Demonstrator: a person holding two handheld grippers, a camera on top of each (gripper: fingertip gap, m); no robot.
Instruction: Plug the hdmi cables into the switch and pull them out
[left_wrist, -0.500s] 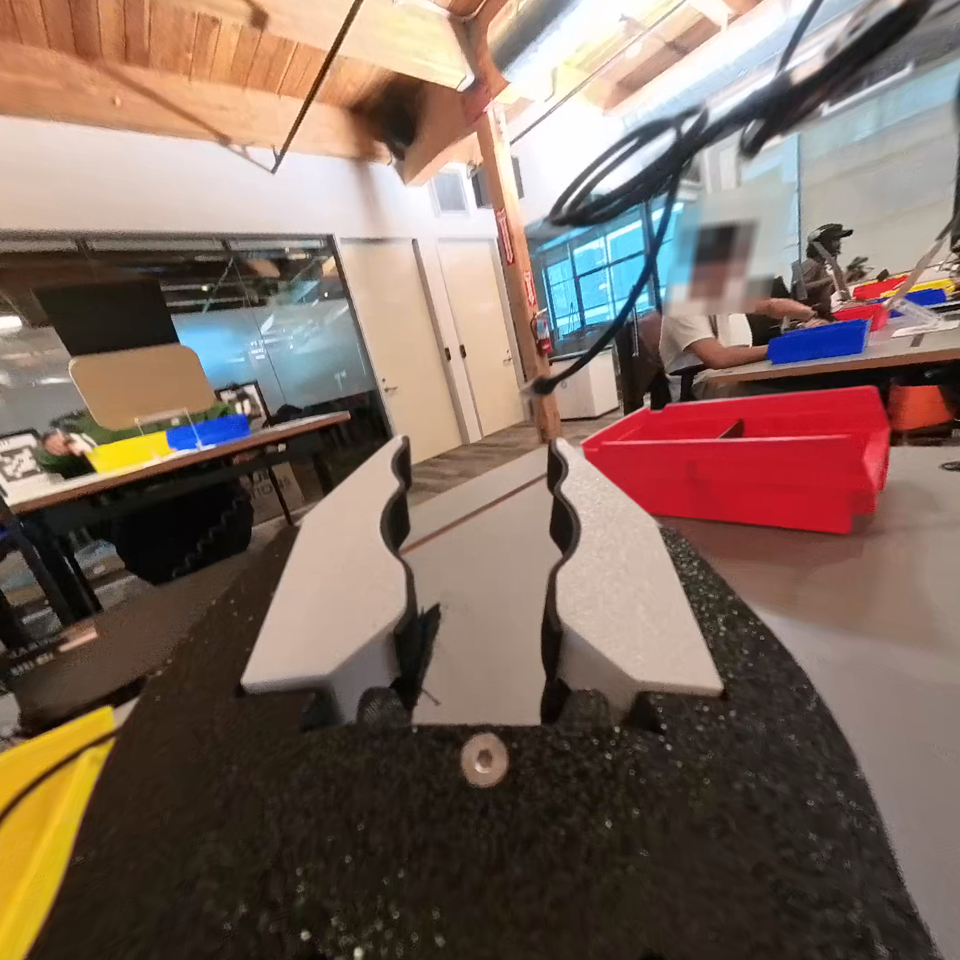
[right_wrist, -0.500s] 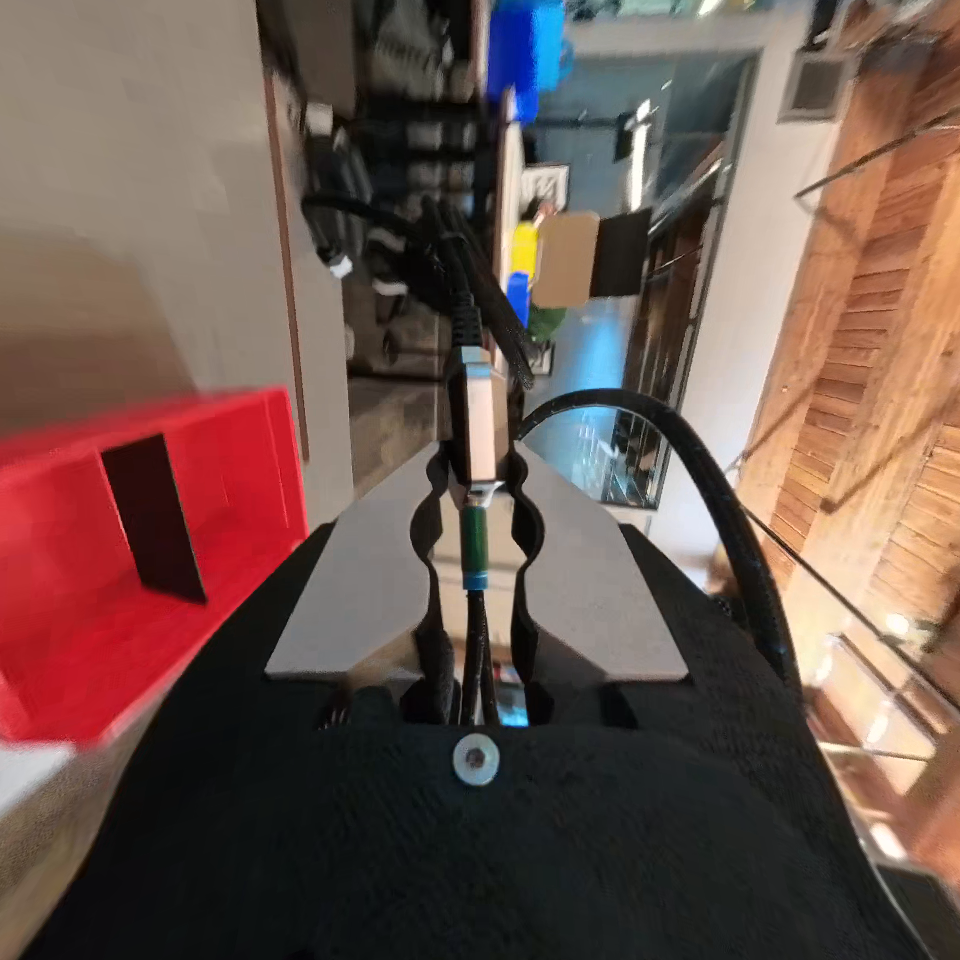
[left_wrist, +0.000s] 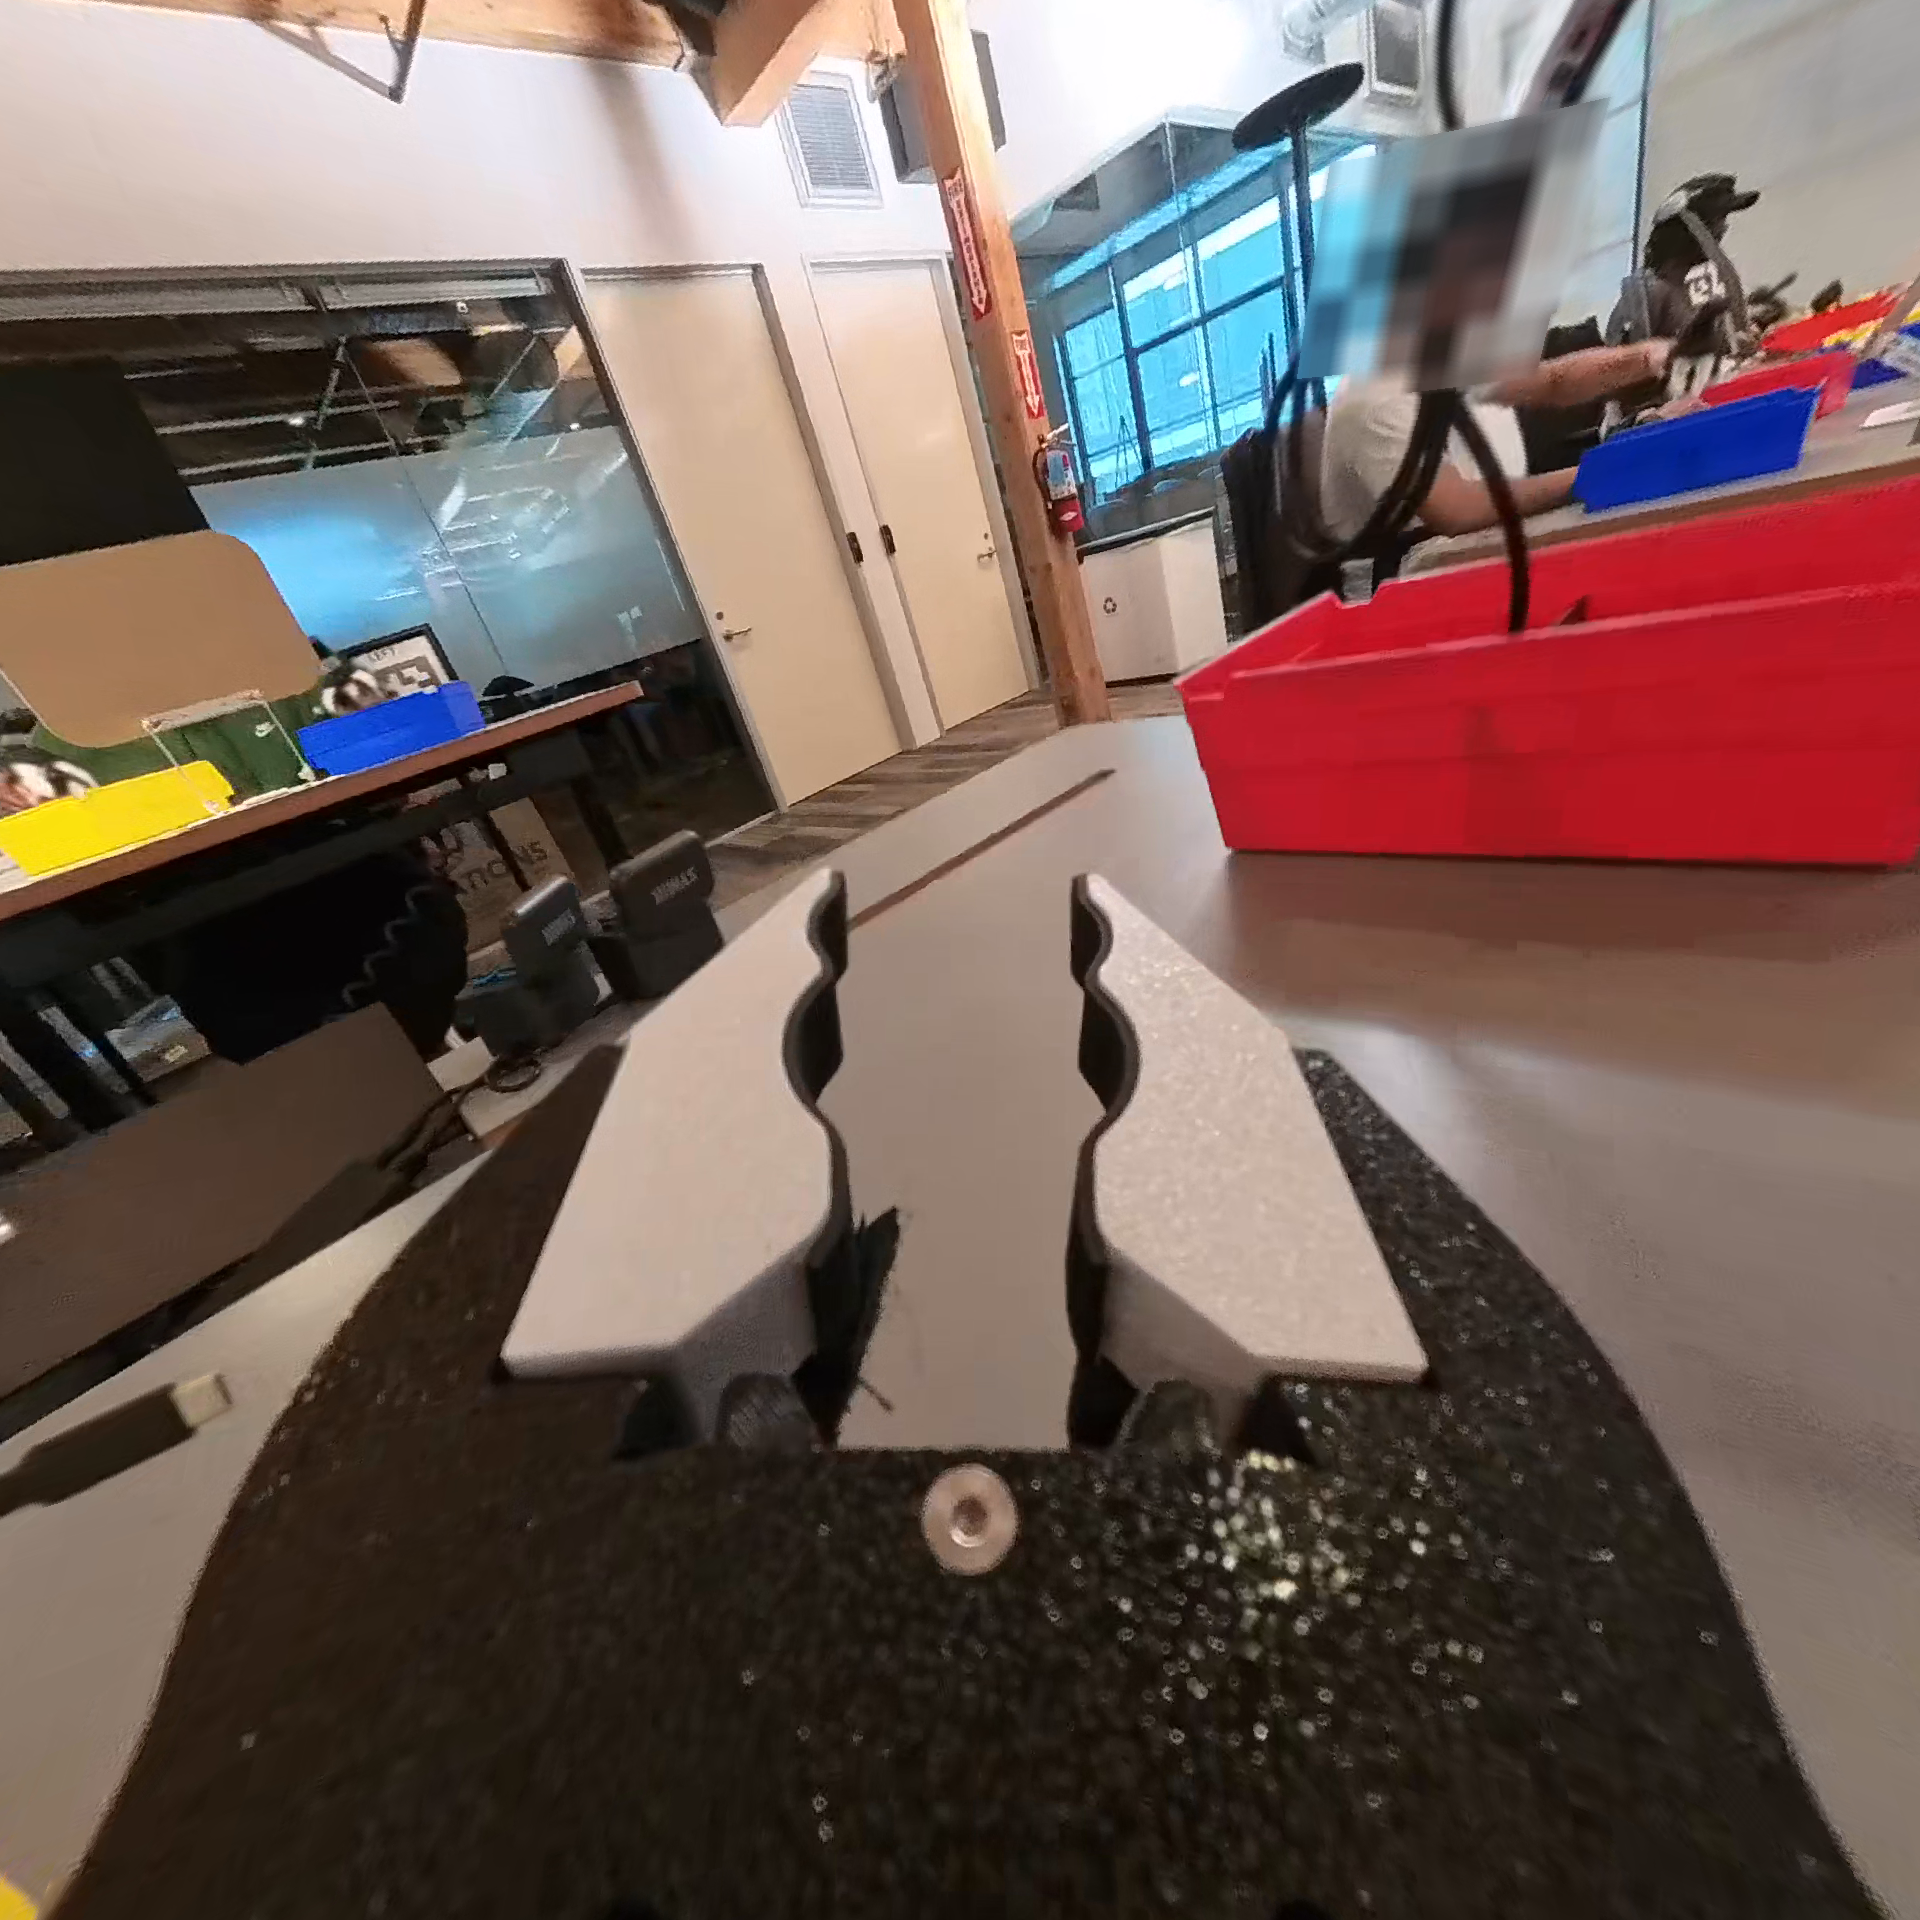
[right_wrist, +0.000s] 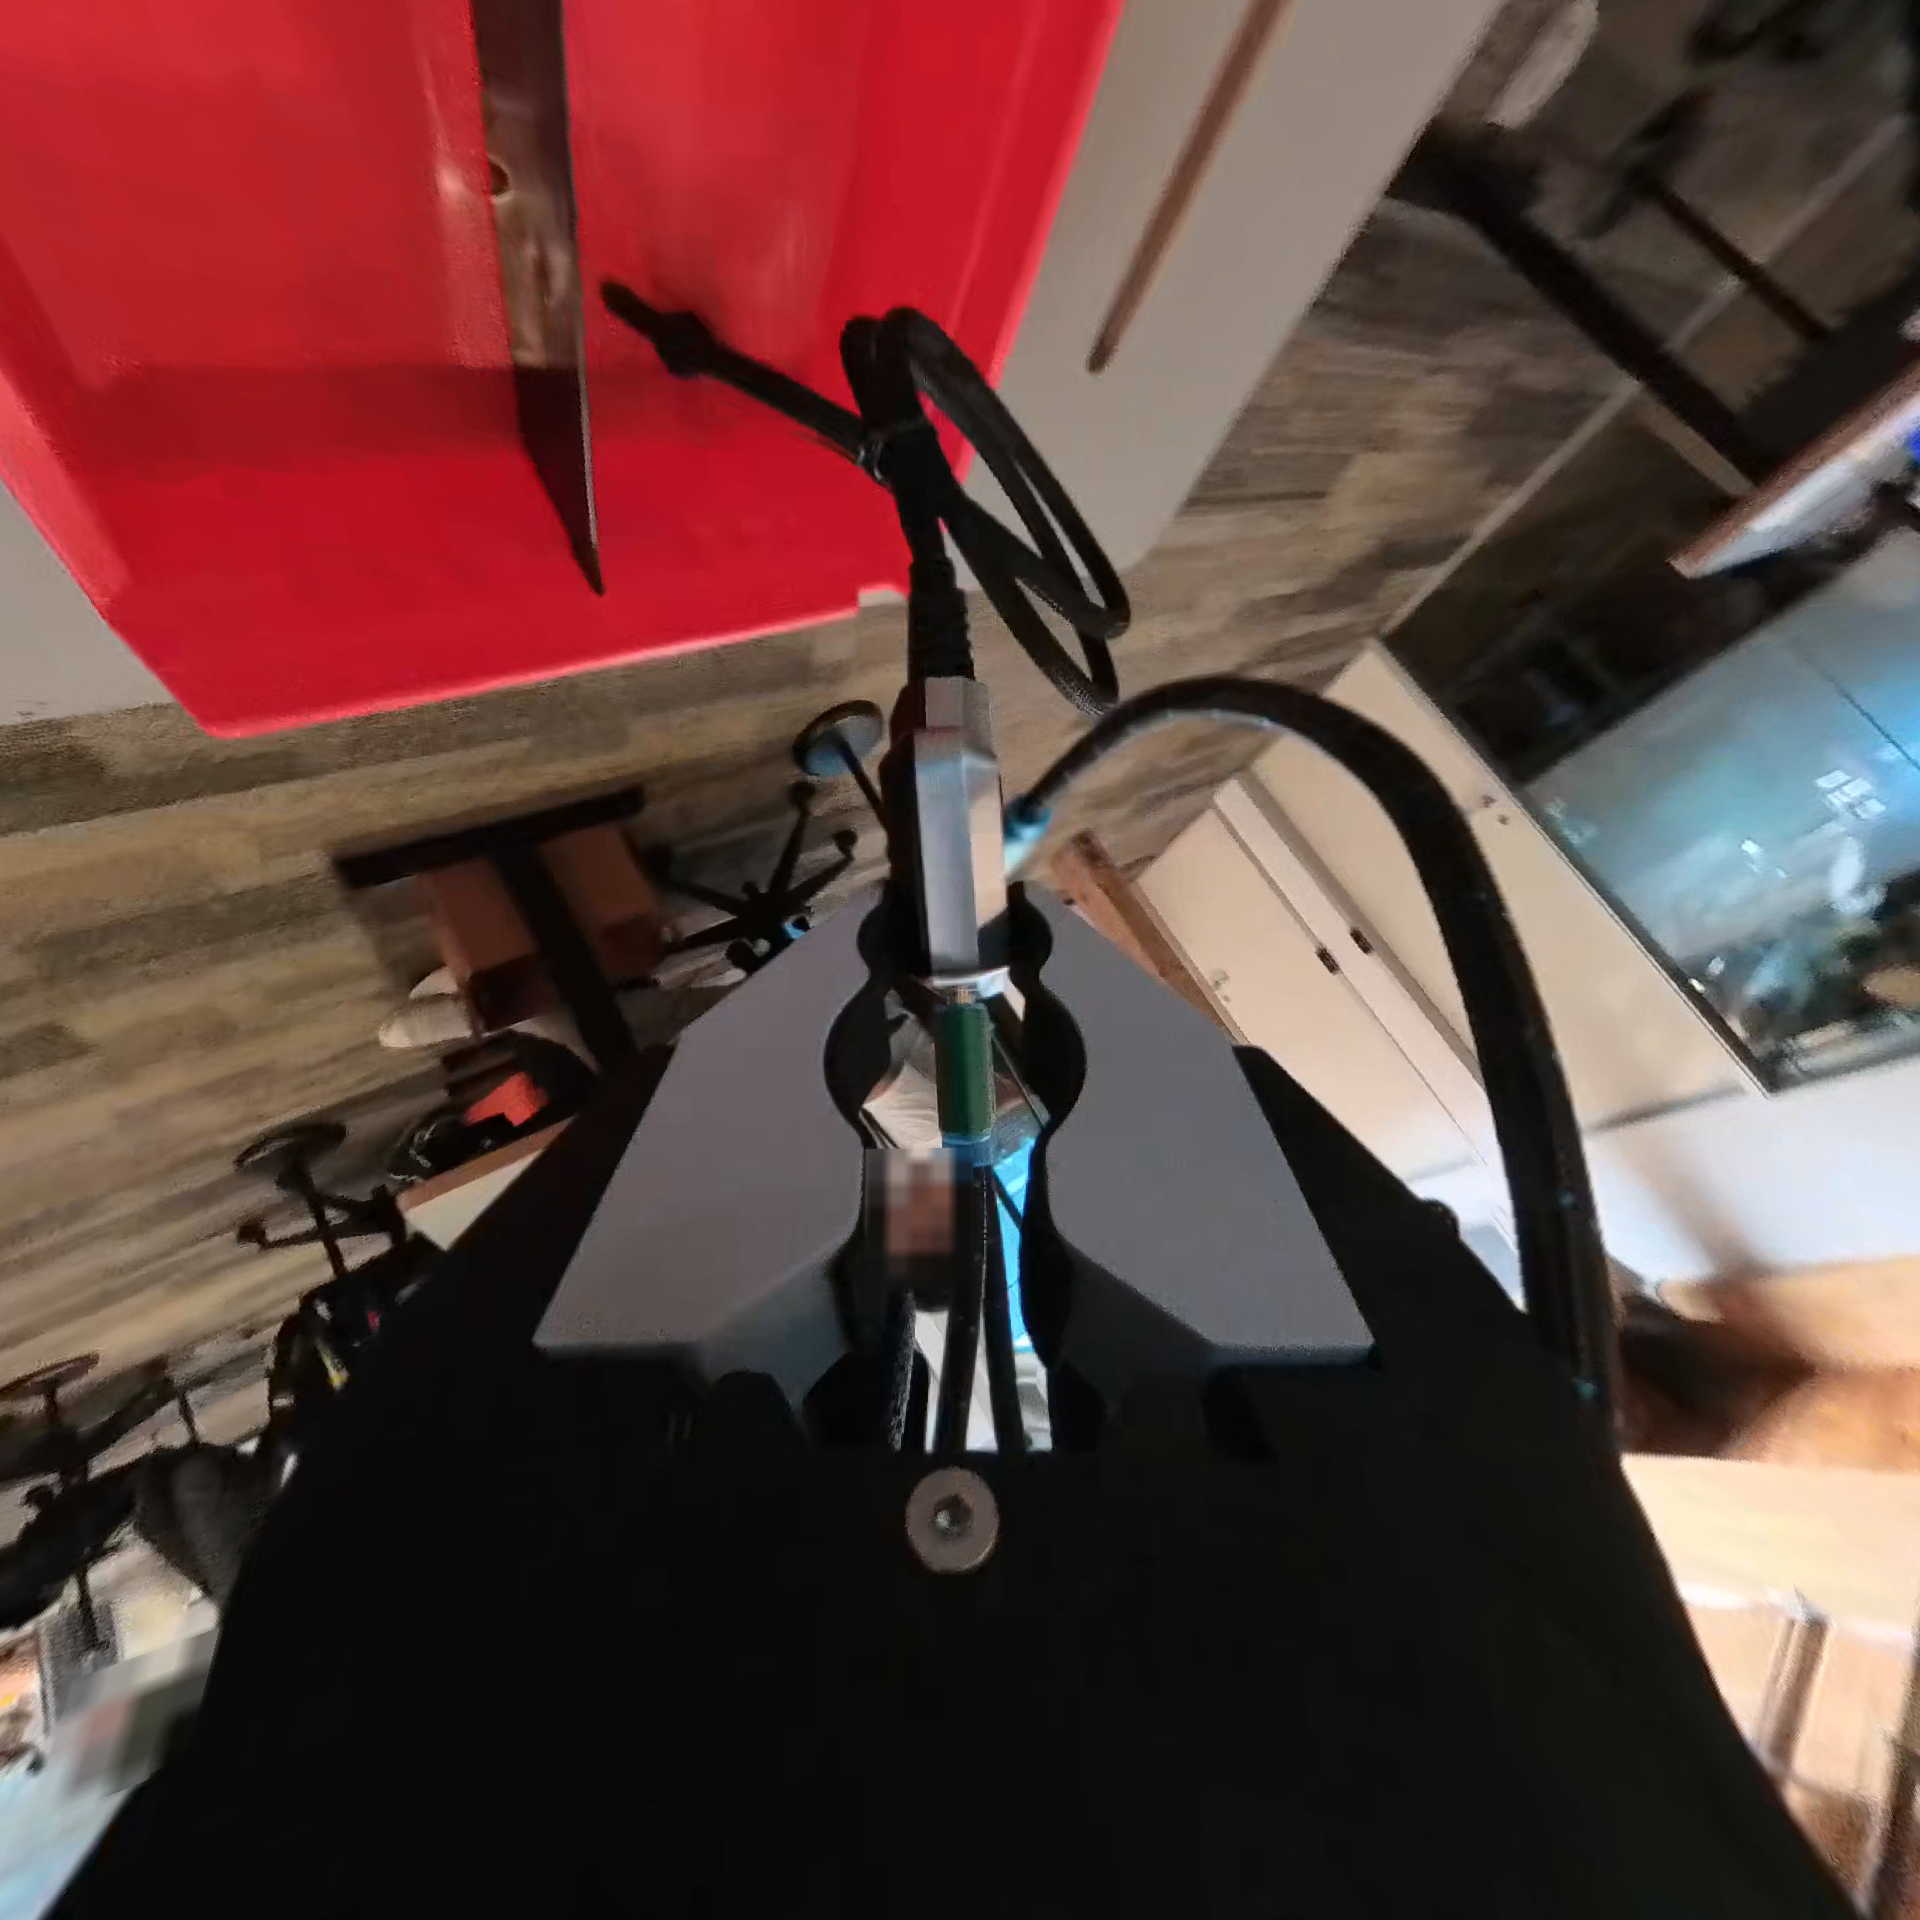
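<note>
so: left gripper (left_wrist: 956, 935) low over the table (left_wrist: 1558, 1091), fingers spread, holding nothing. right gripper (right_wrist: 951, 956) turned over, pinched on a silver hdmi plug (right_wrist: 951, 831), its black cable (right_wrist: 977, 488) dangling over the red bin (right_wrist: 312, 312). no switch in view; likely unplugged, stowing left.

Bin (left_wrist: 1558, 748) on table (left_wrist: 1558, 1091), cable (left_wrist: 1512, 561) inside.

Bare table (left_wrist: 1558, 1039) left of red bin (left_wrist: 1558, 748); black cables (left_wrist: 1496, 520) hang over its rim, blocking entry.
</note>
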